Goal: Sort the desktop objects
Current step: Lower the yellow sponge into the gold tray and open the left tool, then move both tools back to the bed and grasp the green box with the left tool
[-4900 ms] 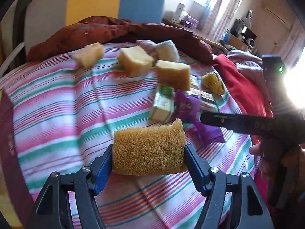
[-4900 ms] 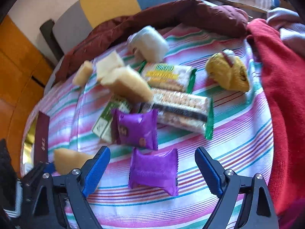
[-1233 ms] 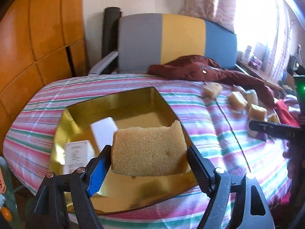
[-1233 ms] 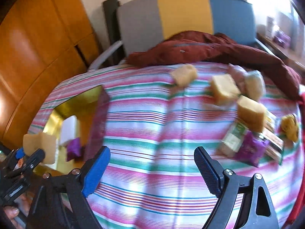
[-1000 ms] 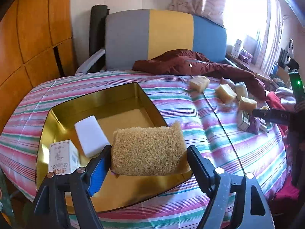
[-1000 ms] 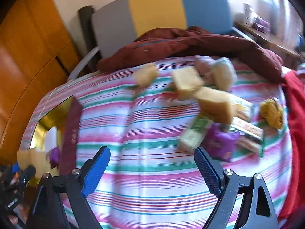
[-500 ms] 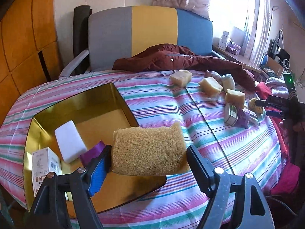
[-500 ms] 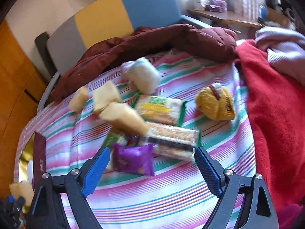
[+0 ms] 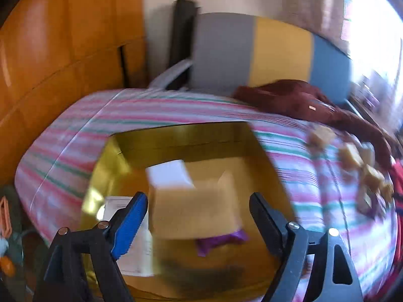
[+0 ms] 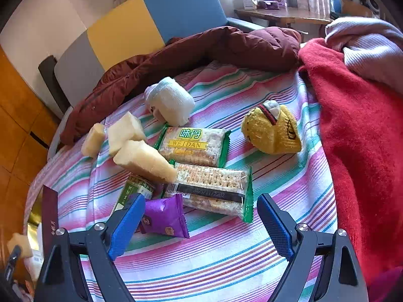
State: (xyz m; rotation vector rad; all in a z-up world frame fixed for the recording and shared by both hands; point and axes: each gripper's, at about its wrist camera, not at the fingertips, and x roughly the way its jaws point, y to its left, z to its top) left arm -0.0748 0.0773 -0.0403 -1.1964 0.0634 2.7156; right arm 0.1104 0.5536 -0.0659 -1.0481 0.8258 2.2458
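Sponge: tan block (image 9: 195, 209), blurred, between the left gripper's (image 9: 199, 214) jaws but clear of both pads — over the gold tray (image 9: 176, 138).
Left jaws: just been opening, now wide, gaps either side of the sponge.
Tray contents (left view only): white block (image 9: 168, 175), purple packet (image 9: 221, 239), white box (image 9: 136, 251).
Right view only: right gripper (image 10: 201, 222), jaws wide and empty, above a purple packet (image 10: 163, 217) — cracker packs (image 10: 194, 146), pale sponges (image 10: 143, 159), yellow plush (image 10: 273, 130) lie near on the striped bench (image 10: 226, 264).
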